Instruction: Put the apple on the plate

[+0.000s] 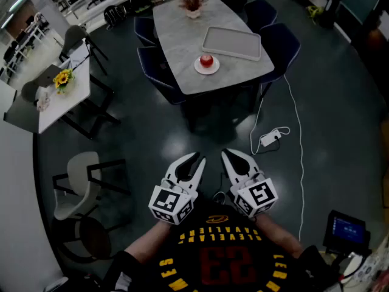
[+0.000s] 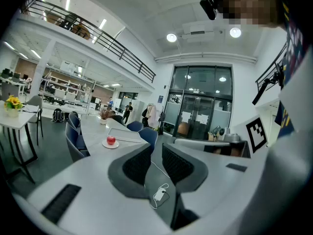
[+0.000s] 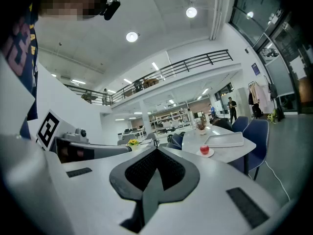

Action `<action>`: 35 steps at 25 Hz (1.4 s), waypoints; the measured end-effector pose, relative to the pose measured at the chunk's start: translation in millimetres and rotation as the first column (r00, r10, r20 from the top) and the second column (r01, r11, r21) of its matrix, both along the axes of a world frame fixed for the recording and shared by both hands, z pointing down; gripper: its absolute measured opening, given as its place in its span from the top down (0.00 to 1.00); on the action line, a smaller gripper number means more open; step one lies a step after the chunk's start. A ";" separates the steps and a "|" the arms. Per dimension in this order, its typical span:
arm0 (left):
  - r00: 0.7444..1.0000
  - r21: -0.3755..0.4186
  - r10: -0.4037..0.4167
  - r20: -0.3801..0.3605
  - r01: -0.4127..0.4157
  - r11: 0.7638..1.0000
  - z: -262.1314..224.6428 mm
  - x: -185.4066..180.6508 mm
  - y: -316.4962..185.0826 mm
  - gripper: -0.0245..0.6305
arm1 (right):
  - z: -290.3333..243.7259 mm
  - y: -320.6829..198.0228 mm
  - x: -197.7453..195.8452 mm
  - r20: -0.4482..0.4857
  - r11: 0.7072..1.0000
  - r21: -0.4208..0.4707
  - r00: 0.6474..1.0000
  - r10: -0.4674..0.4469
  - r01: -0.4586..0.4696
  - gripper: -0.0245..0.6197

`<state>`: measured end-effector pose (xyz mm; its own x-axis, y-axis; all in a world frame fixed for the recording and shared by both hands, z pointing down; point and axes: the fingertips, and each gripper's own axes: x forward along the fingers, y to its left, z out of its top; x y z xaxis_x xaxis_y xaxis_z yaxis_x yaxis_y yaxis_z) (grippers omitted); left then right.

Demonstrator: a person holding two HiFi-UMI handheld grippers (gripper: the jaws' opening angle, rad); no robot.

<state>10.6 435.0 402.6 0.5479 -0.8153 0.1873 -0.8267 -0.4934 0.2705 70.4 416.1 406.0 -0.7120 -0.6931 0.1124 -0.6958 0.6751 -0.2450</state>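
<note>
A red apple (image 1: pixel 206 60) sits on a small white plate (image 1: pixel 198 68) near the front edge of a grey table (image 1: pixel 179 41), far ahead of me. It also shows small and distant in the left gripper view as the apple (image 2: pixel 111 140) on the plate (image 2: pixel 111 145), and in the right gripper view as the apple (image 3: pixel 204 150). Both grippers are held close to my body over the dark floor, well short of the table. My left gripper (image 1: pixel 197 159) (image 2: pixel 156 148) has a gap between its jaws and holds nothing. My right gripper (image 1: pixel 226 153) (image 3: pixel 156 149) has its jaws together, empty.
A grey tray (image 1: pixel 231 42) lies behind the plate and a potted plant (image 1: pixel 192 2) stands at the table's far end. Blue chairs (image 1: pixel 276 44) ring the table. A power strip (image 1: pixel 270 137) with a white cable lies on the floor. A white chair (image 1: pixel 79 181) stands at the left.
</note>
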 end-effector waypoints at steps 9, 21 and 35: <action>1.000 -0.007 0.028 0.003 -0.028 1.000 -1.4 -19.9 -18.0 0.85 | 2.5 -17.7 -15.6 -0.004 0.999 -0.016 0.999 0.042 -0.042 0.95; 0.993 -0.027 0.093 -0.075 -0.095 0.995 16.1 -93.8 -82.1 0.85 | 20.6 -76.5 -71.8 -0.024 0.981 -0.071 0.983 0.181 -0.182 0.95; 0.979 -0.042 0.074 -0.190 -0.084 0.996 13.4 -167.3 -116.9 0.85 | 16.9 -112.2 -137.6 -0.081 0.972 -0.122 0.978 0.192 -0.201 0.95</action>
<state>-156.8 318.1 416.1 0.6394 -0.7603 0.1139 -0.7177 -0.5372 0.4430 -67.2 303.9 422.9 -0.5506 -0.7954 0.2534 -0.8299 0.4892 -0.2681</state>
